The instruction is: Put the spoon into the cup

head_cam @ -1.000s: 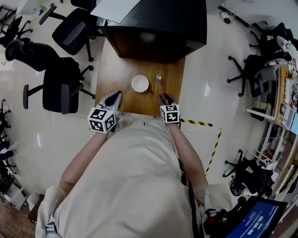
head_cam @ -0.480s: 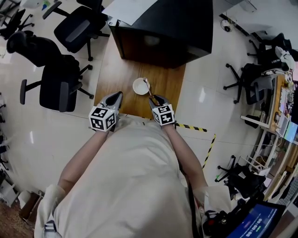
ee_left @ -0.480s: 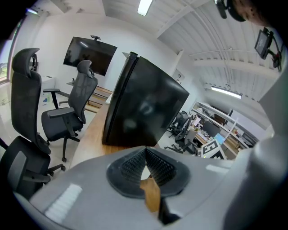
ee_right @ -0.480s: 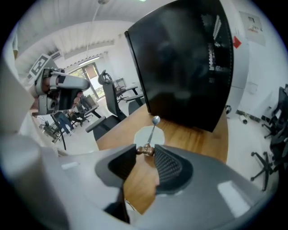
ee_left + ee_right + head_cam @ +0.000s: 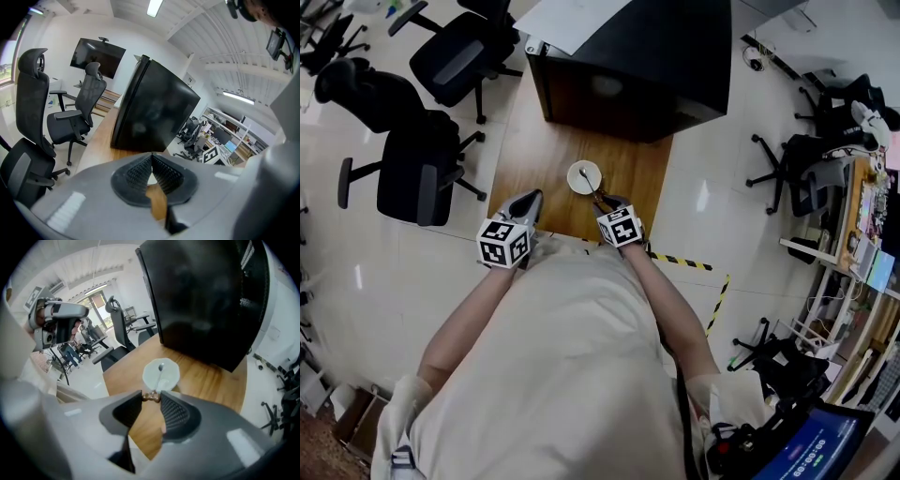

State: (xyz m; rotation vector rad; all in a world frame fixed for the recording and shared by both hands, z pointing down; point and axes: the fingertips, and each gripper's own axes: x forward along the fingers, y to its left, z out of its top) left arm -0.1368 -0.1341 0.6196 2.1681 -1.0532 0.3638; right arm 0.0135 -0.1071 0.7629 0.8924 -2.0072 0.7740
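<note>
Insertion is the step in hand: the spoon [image 5: 157,379] is pinched at the brown end of its handle by the right gripper [image 5: 151,397], whose jaws are pressed onto it from both sides; the stem is directed away from the jaws and downward, and the bowl end is seen inside the outline of the white cup [image 5: 172,375]; whether the bowl touches the cup's bottom cannot be told. The cup stands upright on the wooden table [image 5: 206,380], just ahead of the right gripper and in front of a black cabinet [image 5: 201,296]; in the head view the spoon bridges the gap between gripper and cup rim. The left gripper [image 5: 151,161] is held to the left of the cup, apart from it, with its jaws pressed together on nothing. The task is judged nearly complete; the next move is judged to call for lowering until the spoon is borne by the cup, then parting of the jaws; too early a release could let the handle fall outside the rim.
</note>
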